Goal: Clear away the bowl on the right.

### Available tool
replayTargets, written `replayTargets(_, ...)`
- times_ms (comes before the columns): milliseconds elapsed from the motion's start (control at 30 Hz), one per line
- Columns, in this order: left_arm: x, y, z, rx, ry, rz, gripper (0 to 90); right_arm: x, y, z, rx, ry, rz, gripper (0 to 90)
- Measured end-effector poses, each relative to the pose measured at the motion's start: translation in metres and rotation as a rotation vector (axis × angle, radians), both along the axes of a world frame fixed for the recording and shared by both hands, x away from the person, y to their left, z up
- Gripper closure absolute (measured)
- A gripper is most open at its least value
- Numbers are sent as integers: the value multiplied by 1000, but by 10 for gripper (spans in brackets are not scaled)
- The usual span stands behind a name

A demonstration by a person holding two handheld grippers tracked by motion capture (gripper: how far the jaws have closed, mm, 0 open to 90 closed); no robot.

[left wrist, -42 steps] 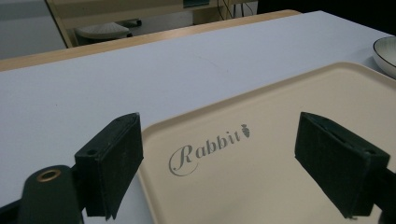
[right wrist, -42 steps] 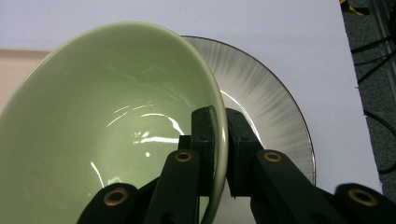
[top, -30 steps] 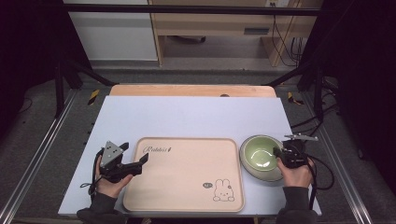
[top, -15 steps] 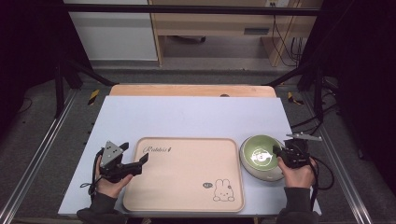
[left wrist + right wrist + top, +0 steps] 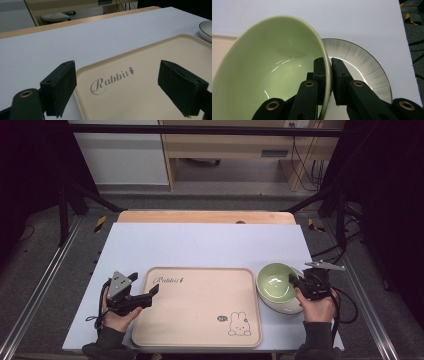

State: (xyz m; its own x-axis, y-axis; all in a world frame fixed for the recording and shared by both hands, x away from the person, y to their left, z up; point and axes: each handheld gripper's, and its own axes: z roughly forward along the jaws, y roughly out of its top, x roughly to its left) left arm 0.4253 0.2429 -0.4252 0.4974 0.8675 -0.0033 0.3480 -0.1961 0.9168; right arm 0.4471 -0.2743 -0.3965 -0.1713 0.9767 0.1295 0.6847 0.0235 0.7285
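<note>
The right gripper [image 5: 327, 75] is clamped on the rim of the green bowl [image 5: 274, 65], one pad inside the wall and one outside, and the bowl is tipped up on that grip above a grey-white plate [image 5: 362, 65] that lies under it on the pale blue table cover [image 5: 362, 20]. From above, the same gripper [image 5: 300, 282] sits at the bowl's [image 5: 275, 282] right edge, with the bowl just beside the right side of the beige tray [image 5: 200, 320] and not on it. The step in hand looks like lifting the bowl off the plate; the likely next move is to carry it left and set it on the tray, which calls for a steady pinch, since a rim grip lets a tilted bowl swing or slip, and for enough height to clear the tray's raised lip. The left gripper [image 5: 117, 85] stands wide open with nothing between its pads, pointing across the tray's [image 5: 150, 75] near corner where the word "Rabbit" is printed; in the high view it [image 5: 145, 295] rests in the person's left hand [image 5: 120, 317] at the tray's left edge, apart from the bowl. The right gripper view makes the plate and the tilt of the bowl plain, while the high view leaves the plate mostly covered. The high view gives the layout instead: tray in the middle, bowl to its right, a small rabbit drawing [image 5: 239, 325] in the tray's lower right corner. The left gripper view catches a rim of the plate [image 5: 206, 30] at its far right.
</note>
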Motion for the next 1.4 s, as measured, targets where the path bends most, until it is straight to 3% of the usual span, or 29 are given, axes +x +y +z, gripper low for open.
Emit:
replayTargets(233, 0, 0, 0, 0, -1, 0, 151, -3, 8, 6, 8, -31, 37, 826)
replayTargets(433, 0, 0, 0, 0, -1, 0, 151, -5, 15, 11, 33, -37, 84, 826)
replayTargets(767, 0, -1, 0, 0, 0, -2, 151, -7, 25, 15, 32, -54, 126, 825)
replayTargets(1400, 0, 0, 0, 0, 0, -1, 151, -6, 55, 16, 41, -43, 219, 825)
